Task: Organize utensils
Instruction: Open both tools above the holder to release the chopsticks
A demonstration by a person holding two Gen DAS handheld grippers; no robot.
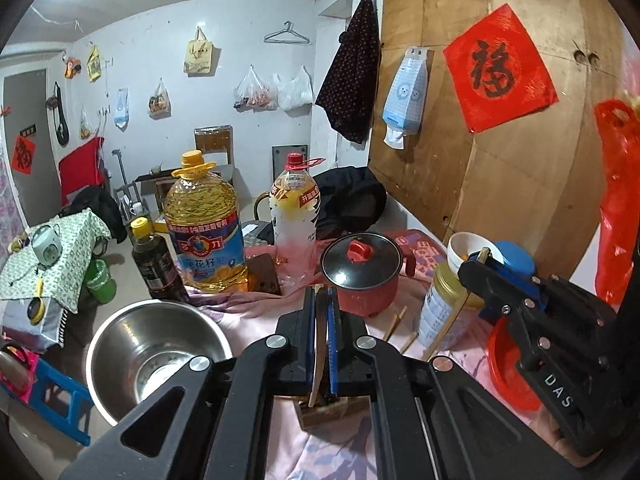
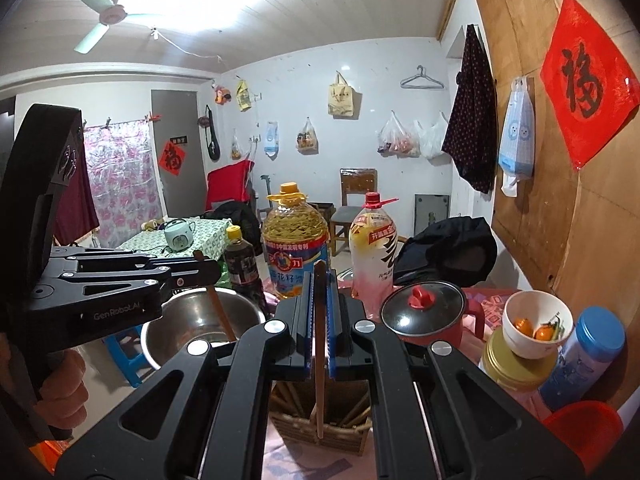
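The right gripper (image 2: 320,320) clenches a chopstick (image 2: 320,380) upright, its lower end dipping into the woven holder (image 2: 320,436) directly beneath; the left gripper (image 1: 322,332), clamped on another utensil (image 1: 318,364), hangs above the same holder (image 1: 332,412).

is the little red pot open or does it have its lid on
Lid on. The red pot is covered by a glass lid with a red knob, sitting flat on the rim in both views.
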